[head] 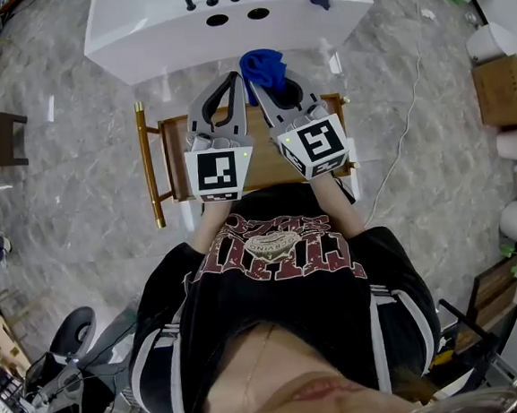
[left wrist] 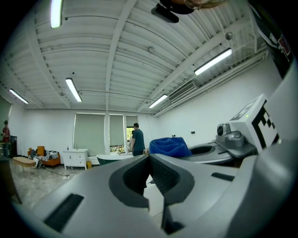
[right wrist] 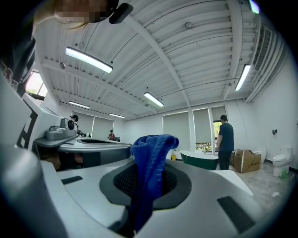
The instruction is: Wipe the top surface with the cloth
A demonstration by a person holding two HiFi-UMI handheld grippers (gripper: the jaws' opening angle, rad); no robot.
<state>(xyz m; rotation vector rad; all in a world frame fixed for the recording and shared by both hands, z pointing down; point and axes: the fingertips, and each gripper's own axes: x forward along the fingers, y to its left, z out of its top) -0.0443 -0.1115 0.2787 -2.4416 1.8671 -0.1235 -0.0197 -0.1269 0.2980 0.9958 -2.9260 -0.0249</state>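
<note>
Cloth (right wrist: pixel 150 162) is clamped between the jaws of the right gripper (head: pixel 264 88), bunched up past their tips. The left gripper (head: pixel 230 81) has its jaws together on nothing. The white top (head: pixel 154 35) lies ahead of both jaws. Press the cloth flat on it and sweep evenly.

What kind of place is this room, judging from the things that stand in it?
Probably a large hall fitted out with bathroom fixtures, perhaps a showroom or a test space. A white washbasin unit stands ahead, and a green bathtub and a toilet stand on the open floor.
</note>
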